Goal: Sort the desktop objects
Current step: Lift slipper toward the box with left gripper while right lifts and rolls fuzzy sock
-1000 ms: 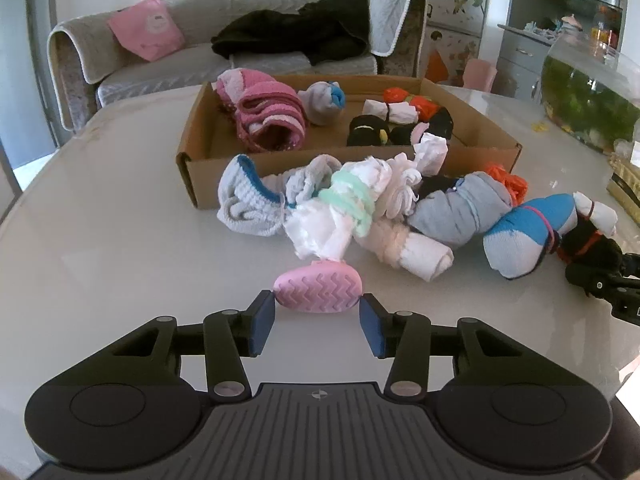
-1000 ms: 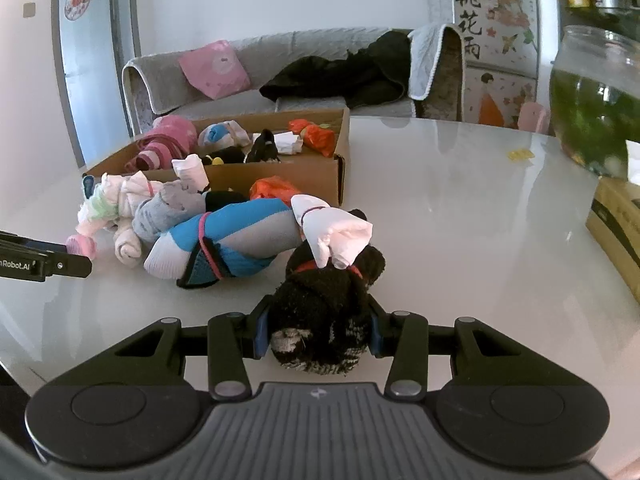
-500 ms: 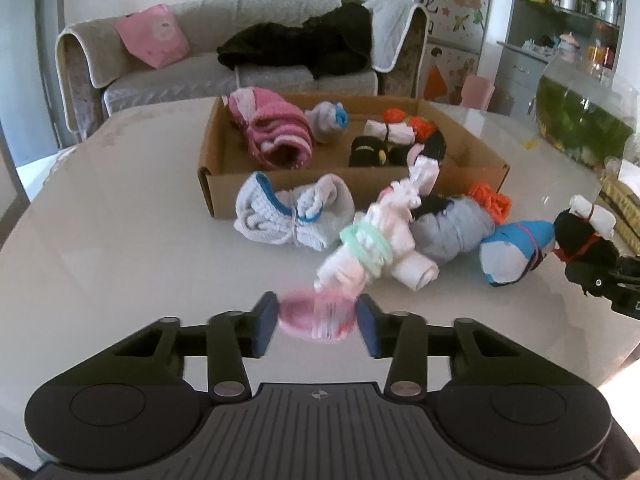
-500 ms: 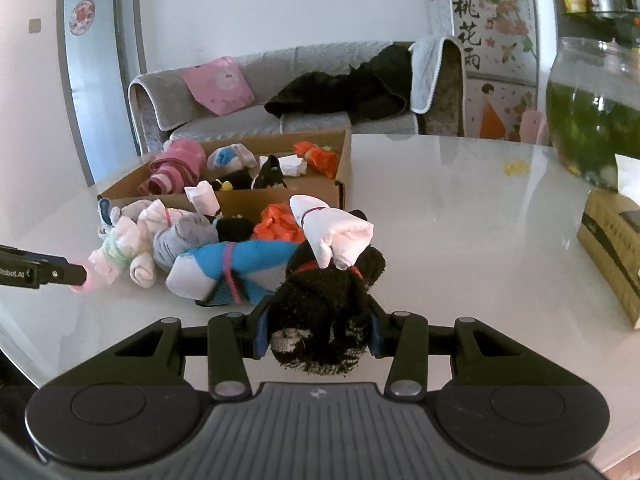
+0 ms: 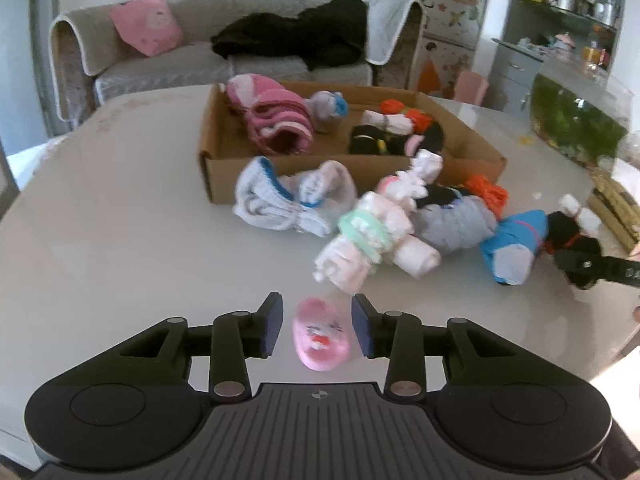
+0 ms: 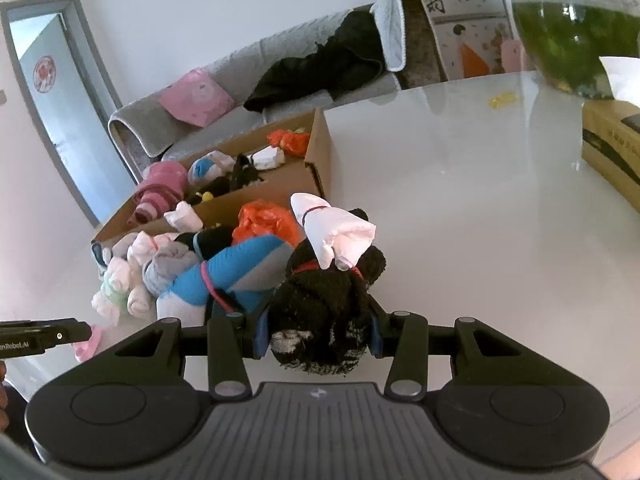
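pink sock [image 5: 321, 339], black sock bundle [image 6: 320, 316], brown cardboard box [image 5: 352, 168]

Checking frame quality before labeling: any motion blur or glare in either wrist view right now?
Left wrist view: the white sock bundle with the green band is smeared by motion blur, while the left gripper is sharp. Right wrist view: mostly crisp, the black sock bundle well defined; the glossy table shows broad glare, and straight edges bow from fisheye distortion.

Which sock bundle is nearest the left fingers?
The small pink sock, lying alone between the open left fingers; the other bundles are heaped farther off by the cardboard box.
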`<state>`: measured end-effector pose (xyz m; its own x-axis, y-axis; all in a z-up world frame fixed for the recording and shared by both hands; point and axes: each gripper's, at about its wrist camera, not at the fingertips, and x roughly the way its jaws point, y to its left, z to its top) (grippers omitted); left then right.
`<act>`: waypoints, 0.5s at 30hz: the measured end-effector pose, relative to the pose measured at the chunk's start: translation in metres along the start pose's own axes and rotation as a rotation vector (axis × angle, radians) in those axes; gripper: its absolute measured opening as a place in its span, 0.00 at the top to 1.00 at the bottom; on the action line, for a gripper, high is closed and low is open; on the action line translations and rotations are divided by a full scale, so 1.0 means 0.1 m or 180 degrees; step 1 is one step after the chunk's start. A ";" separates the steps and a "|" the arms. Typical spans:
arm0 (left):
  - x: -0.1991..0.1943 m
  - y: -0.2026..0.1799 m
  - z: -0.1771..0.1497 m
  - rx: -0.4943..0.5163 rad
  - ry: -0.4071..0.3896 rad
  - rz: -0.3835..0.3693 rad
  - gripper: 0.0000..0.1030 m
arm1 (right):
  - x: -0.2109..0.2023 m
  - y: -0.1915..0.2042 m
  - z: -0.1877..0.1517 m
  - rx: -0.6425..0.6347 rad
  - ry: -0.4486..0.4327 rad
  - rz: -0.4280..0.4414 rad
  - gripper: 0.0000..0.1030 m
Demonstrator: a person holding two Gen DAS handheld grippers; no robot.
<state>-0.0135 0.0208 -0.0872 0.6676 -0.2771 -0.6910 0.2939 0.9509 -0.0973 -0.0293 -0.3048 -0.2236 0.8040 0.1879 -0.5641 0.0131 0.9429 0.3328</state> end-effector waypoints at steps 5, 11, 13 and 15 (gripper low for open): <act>0.02 -0.09 -0.05 0.0100 -0.0020 0.0040 0.28 | -0.02 0.00 -0.04 0.0094 0.0010 0.0136 0.60; 0.10 -0.07 -0.10 0.0032 0.0116 0.0111 0.34 | -0.05 -0.16 -0.04 0.0600 -0.0023 0.0474 0.60; 0.10 -0.10 -0.11 0.0082 0.0109 0.0164 0.35 | -0.05 -0.21 -0.05 0.0739 -0.0030 0.0545 0.60; 0.11 -0.16 -0.13 0.0162 0.0083 0.0280 0.44 | -0.04 -0.26 -0.06 0.0932 -0.0027 0.0729 0.60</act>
<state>-0.0198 0.0046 -0.1023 0.6744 -0.1885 -0.7138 0.2698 0.9629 0.0006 -0.0366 -0.3287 -0.2345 0.8107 0.3816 -0.4439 0.0007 0.7577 0.6526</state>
